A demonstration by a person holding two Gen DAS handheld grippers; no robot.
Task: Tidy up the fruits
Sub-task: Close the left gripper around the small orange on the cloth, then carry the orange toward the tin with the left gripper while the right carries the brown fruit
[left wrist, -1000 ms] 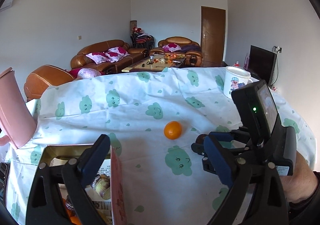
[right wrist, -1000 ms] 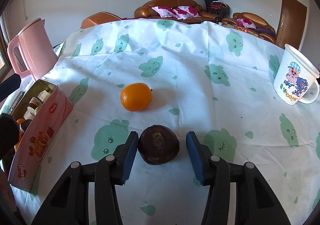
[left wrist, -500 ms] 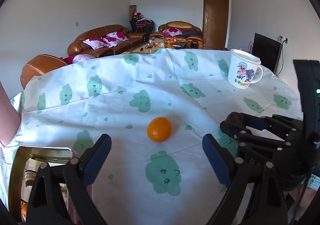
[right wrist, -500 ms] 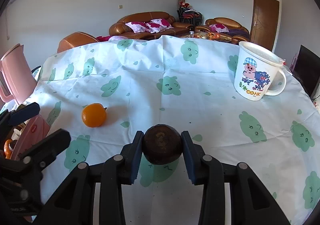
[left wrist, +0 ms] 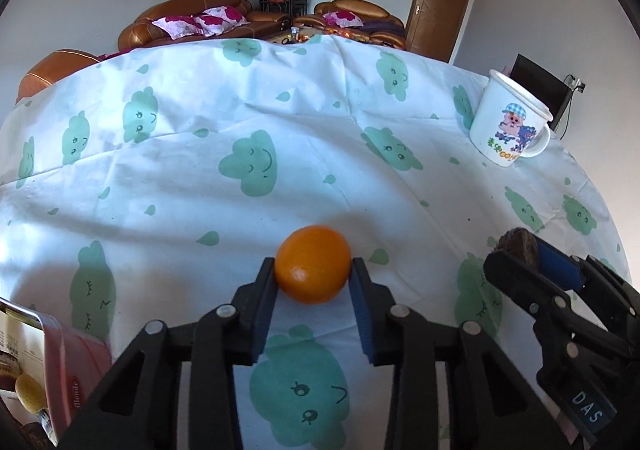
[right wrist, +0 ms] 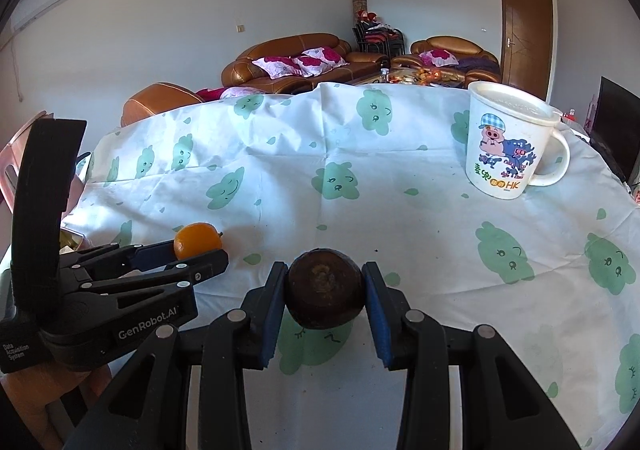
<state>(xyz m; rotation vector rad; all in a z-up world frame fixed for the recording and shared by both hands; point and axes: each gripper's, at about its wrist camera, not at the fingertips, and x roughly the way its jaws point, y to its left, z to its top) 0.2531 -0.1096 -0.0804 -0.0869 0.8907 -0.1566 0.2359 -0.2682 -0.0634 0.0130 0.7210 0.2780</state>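
Note:
An orange (left wrist: 312,246) rests on the cloud-print tablecloth (left wrist: 240,130). My left gripper (left wrist: 313,268) is closing on it, and both blue pads touch its sides. The right wrist view shows that same orange (right wrist: 196,240) sticking out past the left gripper (right wrist: 200,250) at the left. A dark brown round fruit (right wrist: 325,294) sits between the pads of my right gripper (right wrist: 325,278), which is shut on it just over the cloth. In the left wrist view the right gripper (left wrist: 520,250) stands at the right edge with the brown fruit (left wrist: 516,242) at its tip.
A white cartoon mug (right wrist: 508,146) stands at the back right of the table; it is also in the left wrist view (left wrist: 508,126). An open pink tin (left wrist: 60,362) with food inside lies at the front left. A hand (right wrist: 60,382) holds the left gripper.
My left gripper came forward and down from the pink tin to the orange, and its wide jaws closed onto it. The right gripper shut on the brown fruit and turned toward the mug.

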